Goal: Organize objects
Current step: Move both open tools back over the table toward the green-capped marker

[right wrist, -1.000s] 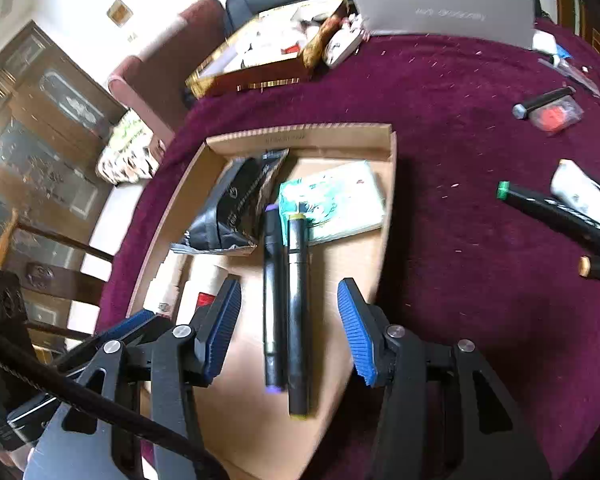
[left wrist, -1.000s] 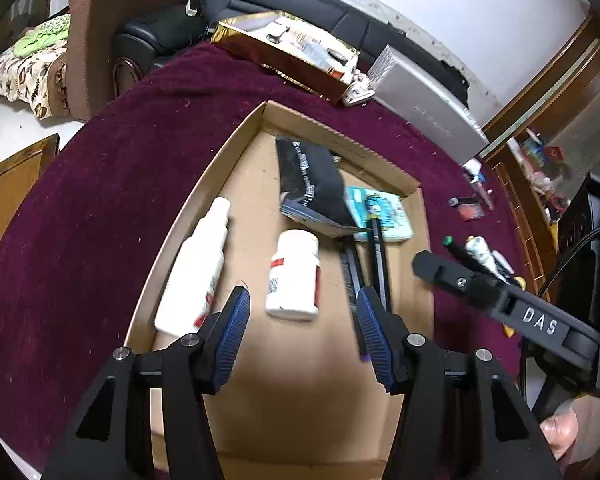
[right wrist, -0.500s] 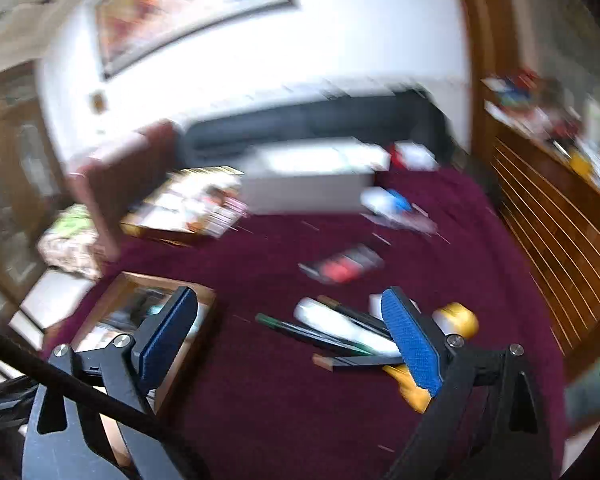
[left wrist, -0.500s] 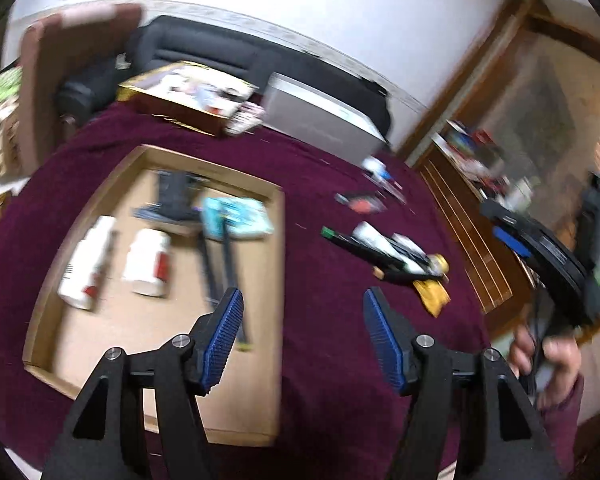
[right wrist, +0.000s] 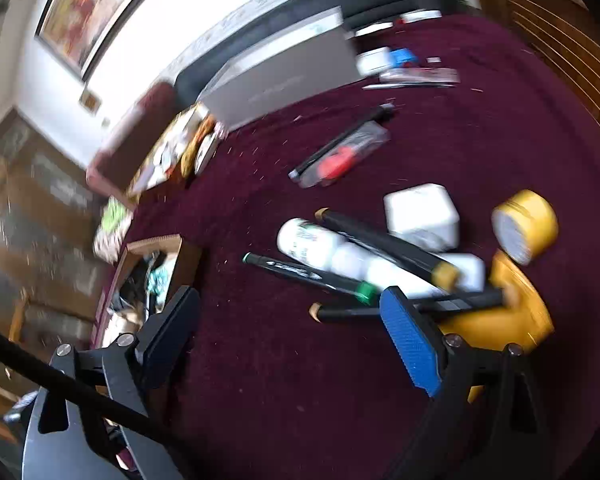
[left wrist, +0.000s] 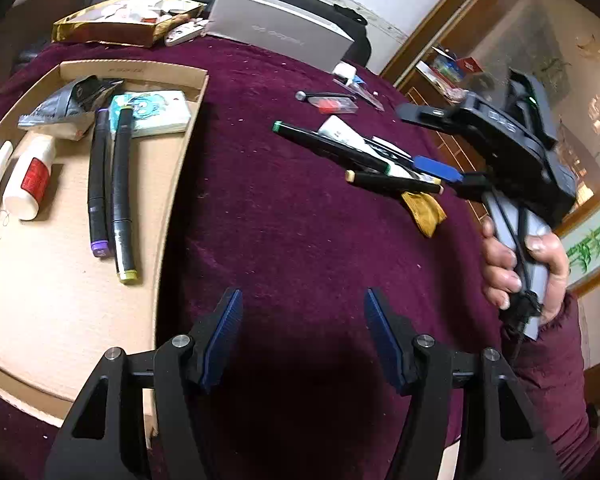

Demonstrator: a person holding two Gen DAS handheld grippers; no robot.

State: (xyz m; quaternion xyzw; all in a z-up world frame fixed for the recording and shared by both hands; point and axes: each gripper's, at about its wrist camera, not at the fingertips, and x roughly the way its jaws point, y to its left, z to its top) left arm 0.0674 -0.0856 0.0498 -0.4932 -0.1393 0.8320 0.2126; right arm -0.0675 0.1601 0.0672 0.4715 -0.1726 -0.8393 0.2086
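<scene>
A cardboard tray (left wrist: 180, 168) on the maroon cloth holds two black markers (left wrist: 98, 184), two white bottles (left wrist: 30, 178), a tissue pack and a black pouch. My left gripper (left wrist: 302, 300) stands open over bare cloth just right of the tray. Loose items lie further right: a green-capped marker (right wrist: 300, 270), a white tube (right wrist: 324, 246), tan-capped markers (right wrist: 348, 313), a white box (right wrist: 420, 216), a yellow tape roll (right wrist: 528, 224) and a yellow cloth (right wrist: 512, 312). My right gripper (right wrist: 290, 300) hovers wide open at this pile, gripping nothing; a hand (left wrist: 520, 264) holds it.
A silver box (left wrist: 280, 32) and a gold box (left wrist: 120, 20) full of odds and ends stand at the table's back. A pen and a red item in a clear pack (right wrist: 340, 156) lie behind the pile. A wooden cabinet (left wrist: 440, 92) borders the right side.
Both grippers swung right, from above the tray out over the cloth near the loose pile. The right jaws spread much wider. The two markers stay in the tray.
</scene>
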